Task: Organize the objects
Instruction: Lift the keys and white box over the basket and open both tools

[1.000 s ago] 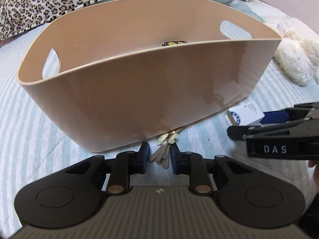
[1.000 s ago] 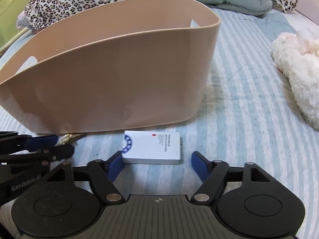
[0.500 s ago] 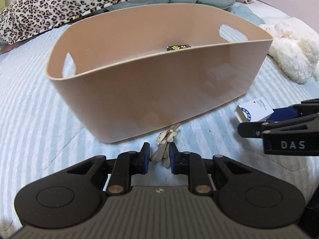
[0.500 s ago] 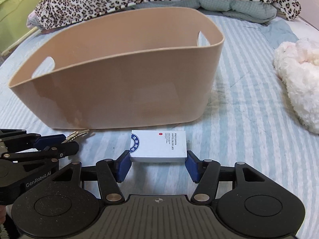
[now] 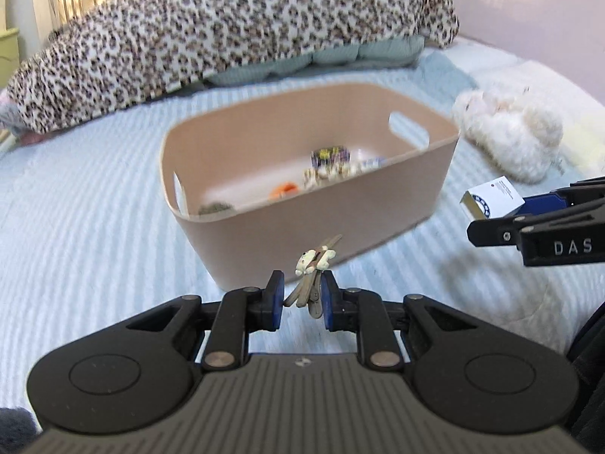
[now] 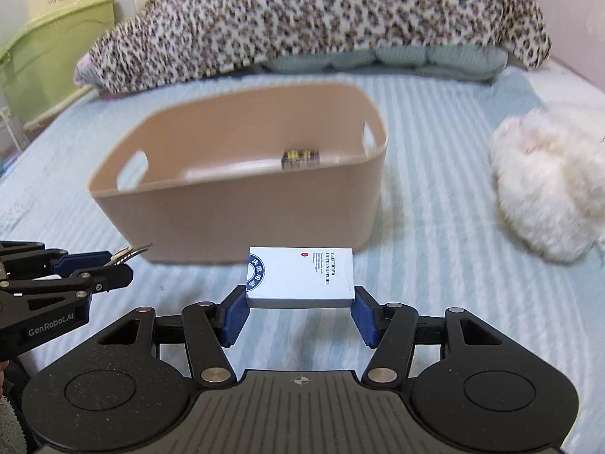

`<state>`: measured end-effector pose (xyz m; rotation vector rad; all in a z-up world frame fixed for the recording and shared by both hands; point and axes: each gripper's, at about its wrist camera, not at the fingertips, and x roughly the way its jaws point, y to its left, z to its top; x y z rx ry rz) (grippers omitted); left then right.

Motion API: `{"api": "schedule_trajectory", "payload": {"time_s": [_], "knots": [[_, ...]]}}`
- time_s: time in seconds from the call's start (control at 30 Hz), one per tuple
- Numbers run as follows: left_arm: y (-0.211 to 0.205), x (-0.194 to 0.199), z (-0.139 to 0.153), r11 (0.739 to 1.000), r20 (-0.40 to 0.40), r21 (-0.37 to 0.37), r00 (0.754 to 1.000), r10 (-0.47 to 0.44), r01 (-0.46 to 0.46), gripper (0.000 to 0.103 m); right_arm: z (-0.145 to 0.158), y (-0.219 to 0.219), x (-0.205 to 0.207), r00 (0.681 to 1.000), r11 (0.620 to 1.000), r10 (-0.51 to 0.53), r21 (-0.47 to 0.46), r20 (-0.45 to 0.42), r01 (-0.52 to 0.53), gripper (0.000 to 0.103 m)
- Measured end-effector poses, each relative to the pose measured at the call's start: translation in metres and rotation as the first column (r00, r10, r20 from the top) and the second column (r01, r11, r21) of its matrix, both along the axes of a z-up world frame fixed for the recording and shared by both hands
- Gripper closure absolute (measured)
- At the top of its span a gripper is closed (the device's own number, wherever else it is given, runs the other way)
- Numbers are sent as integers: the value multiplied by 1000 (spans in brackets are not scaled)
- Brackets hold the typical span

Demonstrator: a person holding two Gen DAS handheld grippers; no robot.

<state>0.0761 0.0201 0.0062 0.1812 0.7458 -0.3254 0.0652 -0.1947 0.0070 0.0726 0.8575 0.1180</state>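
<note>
Your left gripper [image 5: 301, 297] has its jaws clamped on a bunch of keys [image 5: 311, 283] with a small white bear charm, held above the striped bed [image 5: 94, 227] just in front of the tan basket [image 5: 302, 234]. Your right gripper [image 6: 300, 312] has its jaws clamped on the two short ends of a white and blue box [image 6: 300, 278] printed "hotel supplies", held flat, lifted off the bed and near the basket's front wall. Inside the basket you can see a dark patterned box [image 5: 329, 155], something orange [image 5: 284, 190] and other small items, too blurred to name. A fluffy white plush [image 6: 548, 185] lies on the bed to the basket's right, and a leopard-print blanket [image 6: 310, 19] is heaped behind it.
</note>
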Motion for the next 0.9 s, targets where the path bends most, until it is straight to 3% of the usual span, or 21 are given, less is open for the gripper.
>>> {"api": "schedule_trajectory", "payload": {"time_s": [0.3, 0.47, 0.67, 0.9], "knots": [[2, 6, 53, 999, 139, -52, 990, 24, -17, 81, 57, -8, 7, 987, 1000, -13, 6, 162, 12, 47], [-2, 31, 69, 998, 167, -39, 985, 50, -44, 81, 77, -13, 27, 976, 1000, -13, -7, 218, 15, 47], [-10, 75, 62, 997, 150, -29, 985, 81, -77, 81, 82, -15, 60, 972, 1000, -14, -13, 235, 18, 47], [-23, 130, 24, 991, 46, 38, 991, 129, -131, 81, 59, -7, 108, 984, 999, 4, -33, 177, 2, 47]]}}
